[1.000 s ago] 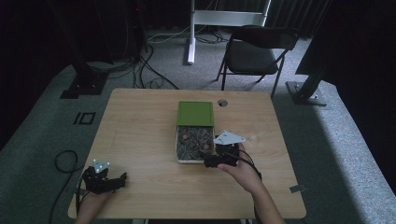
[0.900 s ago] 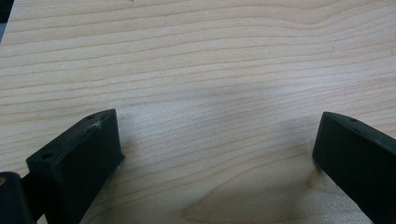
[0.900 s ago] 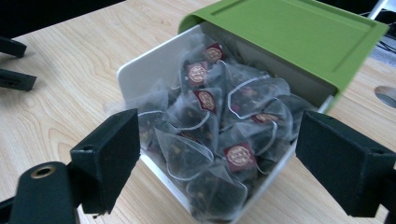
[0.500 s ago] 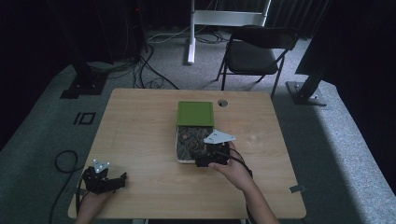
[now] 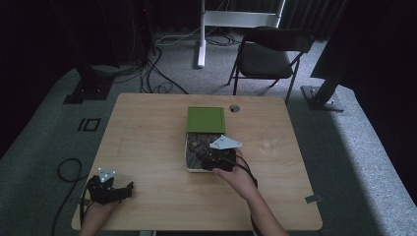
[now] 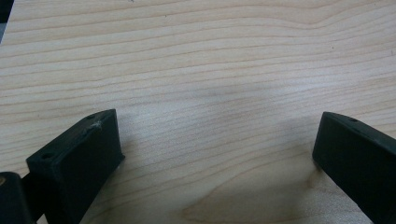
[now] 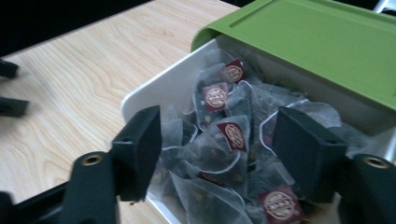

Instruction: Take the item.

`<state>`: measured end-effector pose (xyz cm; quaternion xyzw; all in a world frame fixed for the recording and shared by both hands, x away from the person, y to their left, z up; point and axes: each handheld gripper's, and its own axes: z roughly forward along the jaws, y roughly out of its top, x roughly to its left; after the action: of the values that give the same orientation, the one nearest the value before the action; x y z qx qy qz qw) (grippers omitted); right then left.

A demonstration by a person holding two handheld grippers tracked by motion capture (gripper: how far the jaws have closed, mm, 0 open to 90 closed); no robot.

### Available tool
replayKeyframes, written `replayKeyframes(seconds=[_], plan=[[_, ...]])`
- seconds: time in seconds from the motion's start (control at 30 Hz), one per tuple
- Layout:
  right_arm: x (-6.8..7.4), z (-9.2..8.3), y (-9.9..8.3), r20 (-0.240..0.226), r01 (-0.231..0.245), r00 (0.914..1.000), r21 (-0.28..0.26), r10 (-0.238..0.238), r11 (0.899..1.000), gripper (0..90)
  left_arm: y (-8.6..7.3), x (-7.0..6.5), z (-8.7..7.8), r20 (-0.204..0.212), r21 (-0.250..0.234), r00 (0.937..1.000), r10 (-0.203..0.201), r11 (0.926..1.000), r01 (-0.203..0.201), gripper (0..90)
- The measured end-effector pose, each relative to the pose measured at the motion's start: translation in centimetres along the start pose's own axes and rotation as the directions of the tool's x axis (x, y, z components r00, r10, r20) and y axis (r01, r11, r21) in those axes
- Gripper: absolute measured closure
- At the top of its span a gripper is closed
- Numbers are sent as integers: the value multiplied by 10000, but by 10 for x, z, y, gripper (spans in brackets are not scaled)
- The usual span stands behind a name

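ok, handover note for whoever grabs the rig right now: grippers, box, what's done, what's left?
Right hand-held gripper: over the open white box, jaws have just been closing around the tea bags, pads not yet pressing on any.
Left hand-held gripper: open, nothing between its jaws, at the near left corner of the table.
Green lid: slid back, covering the box's far part.
Done: box opened, right gripper in place.
Left: close on a bag and lift it out, probably.

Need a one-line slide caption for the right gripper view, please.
Right gripper, jaws just closing, poised over tea bags in a white box with its green lid slid back.
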<state>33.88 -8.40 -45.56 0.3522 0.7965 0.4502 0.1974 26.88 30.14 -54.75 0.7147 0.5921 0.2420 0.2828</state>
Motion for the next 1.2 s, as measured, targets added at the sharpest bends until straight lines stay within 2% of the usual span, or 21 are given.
replayKeyframes(seconds=[0.13, 0.23, 0.3, 0.4, 0.73, 0.97, 1.1, 1.2], plan=[[2, 5, -4, -87, -52, 9999, 277, 54, 9996, 415, 0, 0, 0, 1, 26, 10000, 19, 10000, -19, 16], [4, 9, -6, 152, 214, 9996, 418, -220, 9989, 454, 0, 0, 0, 0, 18, 10000, 8, 10000, -8, 17], [4, 11, -7, 129, 127, 9998, 435, -132, 9990, 460, 0, 0, 0, 1, 3, 10000, -11, 10000, 11, 17], [6, 15, -8, 340, 249, 9991, 547, -268, 9982, 486, 0, 0, 0, 2, -7, 10000, -20, 10000, 20, 17], [10, 23, -12, 817, 162, 9964, 856, -232, 9962, 561, 0, 0, 0, 0, -7, 10000, -21, 10000, 21, 17], [9, 29, -15, 976, 109, 9950, 1151, -222, 9933, 610, 0, 0, 0, 0, -5, 10000, -20, 10000, 20, 17], [7, 29, -15, 1042, -79, 9945, 1097, -36, 9939, 693, 0, 0, 0, -1, -6, 10000, -20, 10000, 20, 17], [6, 28, -14, 955, -31, 9954, 1127, -77, 9936, 751, 0, 0, 0, 0, 1, 10000, -11, 10000, 11, 17]])
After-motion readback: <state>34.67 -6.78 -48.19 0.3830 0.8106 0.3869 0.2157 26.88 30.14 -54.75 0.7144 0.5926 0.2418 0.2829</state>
